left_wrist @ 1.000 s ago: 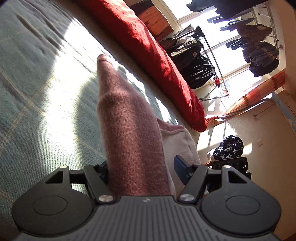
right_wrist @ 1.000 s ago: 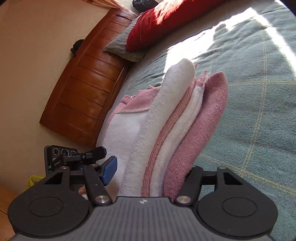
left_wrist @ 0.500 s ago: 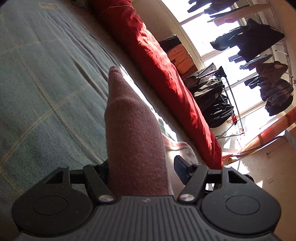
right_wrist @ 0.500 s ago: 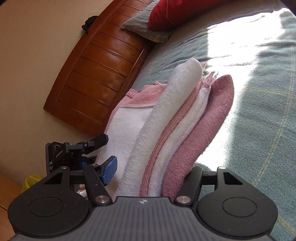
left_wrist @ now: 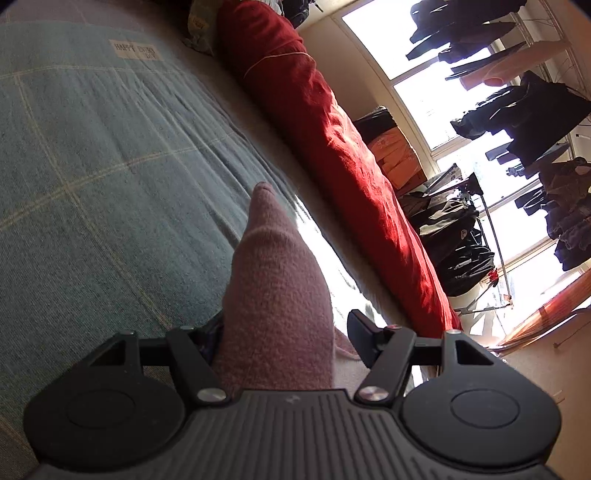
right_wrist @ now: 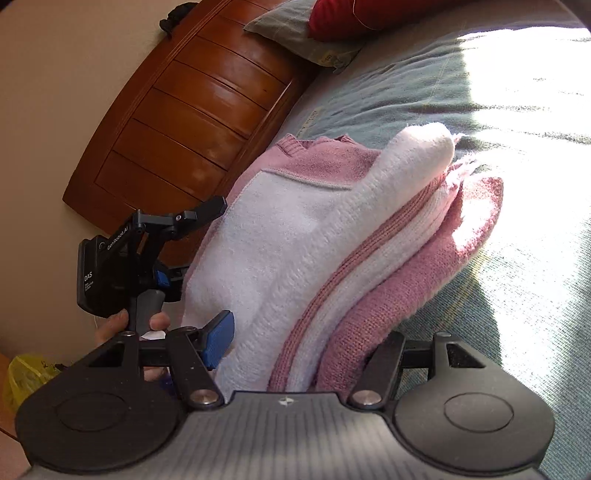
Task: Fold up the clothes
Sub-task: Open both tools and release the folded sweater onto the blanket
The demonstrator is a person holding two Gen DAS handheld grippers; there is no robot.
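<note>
A folded pink and white sweater (right_wrist: 306,236) is held as a thick bundle above the teal checked bedspread (right_wrist: 498,295). My right gripper (right_wrist: 303,343) is shut on its near end, with the layers filling the space between the blue pad (right_wrist: 219,336) and the other finger. In the left wrist view the pink knit fold (left_wrist: 273,288) stands up between the fingers of my left gripper (left_wrist: 284,328), which is shut on it; its left fingertip is hidden by cloth. The right wrist view also shows that left gripper (right_wrist: 147,254) at the bundle's far side, held by a hand (right_wrist: 110,325).
A wooden headboard (right_wrist: 177,122) with a grey pillow (right_wrist: 295,29) and a red duvet (left_wrist: 332,147) border the bed. A window and a rack of dark clothes (left_wrist: 461,221) lie beyond the duvet. A yellow bag (right_wrist: 26,373) lies on the floor.
Both views have swung toward the head of the bed. The headboard looms closer, the bundle has tilted, and the left gripper with its hand shows more fully. Neither grip has changed.
</note>
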